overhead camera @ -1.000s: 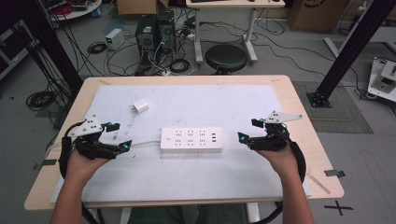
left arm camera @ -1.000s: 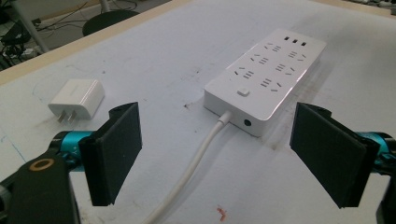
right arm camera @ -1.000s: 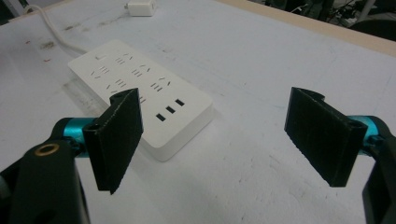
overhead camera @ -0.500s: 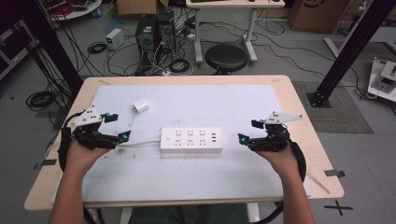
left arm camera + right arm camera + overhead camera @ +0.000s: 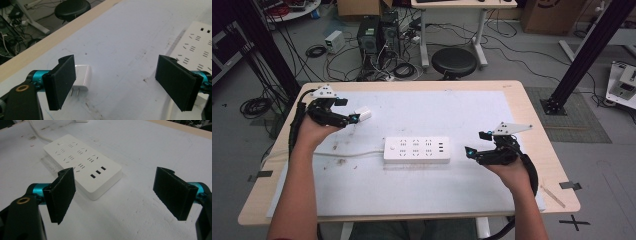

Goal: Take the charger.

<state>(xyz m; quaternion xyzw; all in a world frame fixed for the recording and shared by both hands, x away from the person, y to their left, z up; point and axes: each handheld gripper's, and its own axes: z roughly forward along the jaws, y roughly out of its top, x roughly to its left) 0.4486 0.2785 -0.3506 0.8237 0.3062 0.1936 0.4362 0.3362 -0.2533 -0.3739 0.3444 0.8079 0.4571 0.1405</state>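
A white power strip point(image 5: 416, 150) lies flat in the middle of the white mat, its cord point(image 5: 347, 153) running off to the left. A small white plug adapter point(image 5: 363, 115) lies at the back left, prongs toward me in the left gripper view. My left gripper point(image 5: 348, 111) is open right beside it; the adapter point(image 5: 82, 77) sits just inside the left jaw, not gripped, with the left gripper point(image 5: 116, 75) wide apart. My right gripper point(image 5: 474, 143) is open just right of the strip's end. In its view the strip point(image 5: 82, 162) lies ahead of the right gripper point(image 5: 115, 187).
The white mat point(image 5: 437, 200) covers most of the wooden table point(image 5: 532, 125). Beyond the far edge stand a black stool point(image 5: 454, 62), computer towers point(image 5: 374, 32) and floor cables. Black frame posts point(image 5: 582, 55) rise at both sides.
My left gripper has moved from the near left of the strip toward the back of the table, up to the white adapter. The right gripper and the strip have stayed put.
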